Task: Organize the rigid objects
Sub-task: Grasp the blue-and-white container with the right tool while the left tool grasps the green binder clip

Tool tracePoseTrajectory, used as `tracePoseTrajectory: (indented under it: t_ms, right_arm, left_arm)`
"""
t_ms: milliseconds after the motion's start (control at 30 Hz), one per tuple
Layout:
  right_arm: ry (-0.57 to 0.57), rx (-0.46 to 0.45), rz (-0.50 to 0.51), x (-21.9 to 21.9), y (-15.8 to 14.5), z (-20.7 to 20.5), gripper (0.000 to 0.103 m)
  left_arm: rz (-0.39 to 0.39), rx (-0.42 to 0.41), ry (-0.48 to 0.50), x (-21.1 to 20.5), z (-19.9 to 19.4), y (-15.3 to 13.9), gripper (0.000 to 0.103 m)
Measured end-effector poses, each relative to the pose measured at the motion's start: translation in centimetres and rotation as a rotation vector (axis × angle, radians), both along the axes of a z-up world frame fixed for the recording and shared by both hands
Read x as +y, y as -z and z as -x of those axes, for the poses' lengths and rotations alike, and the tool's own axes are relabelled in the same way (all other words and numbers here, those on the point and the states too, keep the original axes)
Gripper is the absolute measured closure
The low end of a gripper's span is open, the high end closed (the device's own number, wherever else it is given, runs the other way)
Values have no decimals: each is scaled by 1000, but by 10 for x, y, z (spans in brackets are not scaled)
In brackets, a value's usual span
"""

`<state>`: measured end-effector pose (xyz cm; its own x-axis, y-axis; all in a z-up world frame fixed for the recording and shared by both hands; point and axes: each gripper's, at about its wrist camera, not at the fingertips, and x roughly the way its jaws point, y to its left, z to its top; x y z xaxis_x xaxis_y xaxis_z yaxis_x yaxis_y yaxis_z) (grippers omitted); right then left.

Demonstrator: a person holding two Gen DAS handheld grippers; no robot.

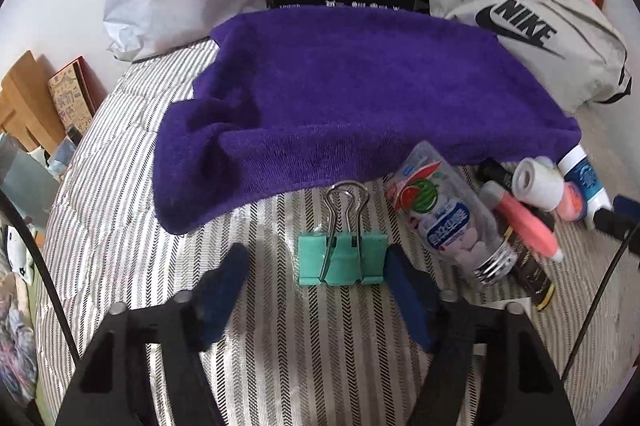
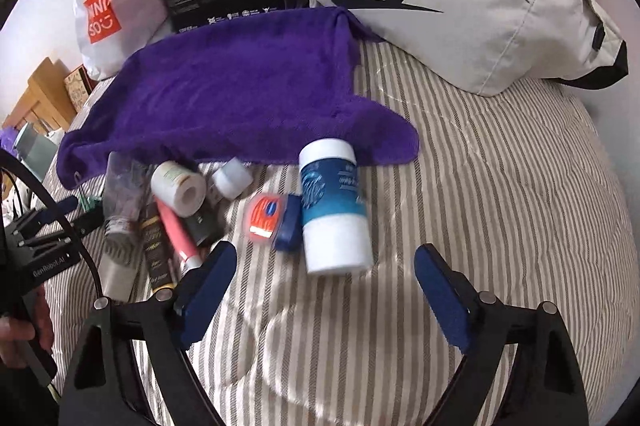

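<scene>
Left wrist view: a green binder clip [image 1: 343,258] is framed on the striped bed.
It is bracketed by the spread left claw [image 1: 316,266], apparently for pinching; the right claw [image 2: 324,266] is spread before the blue-and-white canister [image 2: 334,214].

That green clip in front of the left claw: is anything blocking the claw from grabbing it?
Nothing visible does. The green clip lies on the striped bedding between the open left claw's fingers. The clear candy bottle lies just beside it, not in front.
</scene>
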<state>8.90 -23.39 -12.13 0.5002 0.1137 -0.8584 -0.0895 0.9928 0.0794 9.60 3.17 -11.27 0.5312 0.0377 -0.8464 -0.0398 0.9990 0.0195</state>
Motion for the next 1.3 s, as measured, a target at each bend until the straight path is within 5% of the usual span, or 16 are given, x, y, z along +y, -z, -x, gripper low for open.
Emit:
tracePoseTrajectory:
  t_ms: [167, 533, 1300]
  right_arm:
    - [25, 28, 9, -5, 8, -14, 31]
    - [-37, 21, 32, -10, 3, -26, 49]
    - [-98, 16, 17, -39, 1, -37, 52]
  left_arm:
    - [10, -10, 39, -5, 3, -1, 58]
    - [13, -23, 37, -4, 6, -1, 59]
    - [18, -16, 48, -5, 3, -1, 59]
